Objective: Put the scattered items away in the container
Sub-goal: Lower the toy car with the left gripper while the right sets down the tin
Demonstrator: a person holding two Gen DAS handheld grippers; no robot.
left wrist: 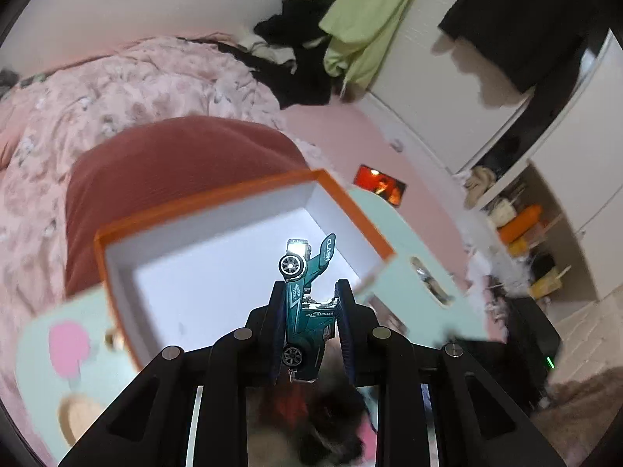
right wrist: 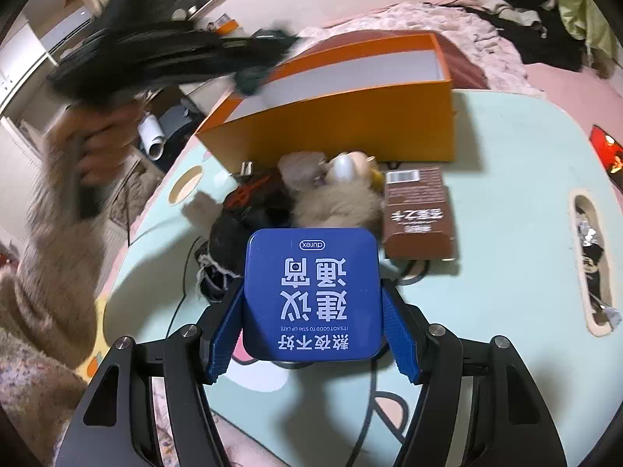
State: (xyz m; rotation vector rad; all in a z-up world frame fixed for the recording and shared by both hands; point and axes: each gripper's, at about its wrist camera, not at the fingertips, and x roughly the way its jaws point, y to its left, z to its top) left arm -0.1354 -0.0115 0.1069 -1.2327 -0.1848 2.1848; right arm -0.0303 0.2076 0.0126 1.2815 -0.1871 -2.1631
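the toy car (left wrist: 305, 303) looks small, rigid and light; its glossy body may slip, so grip across the flat sides. the left gripper (left wrist: 309, 330) is nearly closed, clamping the car nose-up over the open box (left wrist: 218, 202). the right gripper (right wrist: 311, 334) stands about half open, its pads pressing the sides of the stiff tin (right wrist: 311, 292) above the table (right wrist: 506, 233).

Our left black tongs (left wrist: 311, 330) pinch tight, pointing down; our right black tongs (right wrist: 313, 334) squeeze too, half wide.
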